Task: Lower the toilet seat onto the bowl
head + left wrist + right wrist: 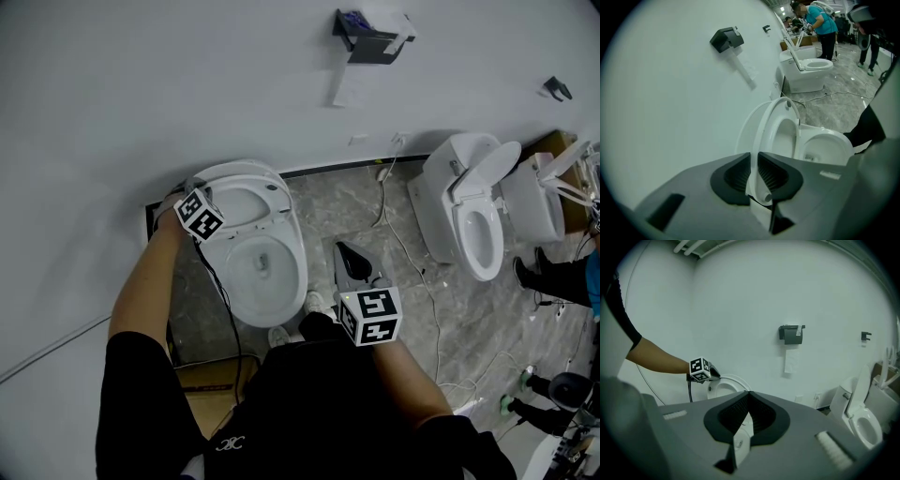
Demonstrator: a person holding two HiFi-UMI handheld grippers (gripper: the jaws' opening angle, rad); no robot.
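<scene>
Toilet seat (769, 117), upright by the far wall behind the bowl (834, 140). The left gripper (753, 171) clamps its rim, ready to swing it down. The right gripper (748, 401), jaws together and empty, waits clear at right.

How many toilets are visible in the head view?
3: the nearest toilet at left; a second toilet at right by the wall; apparently a third toilet just beyond it. Others may be hidden.
</scene>
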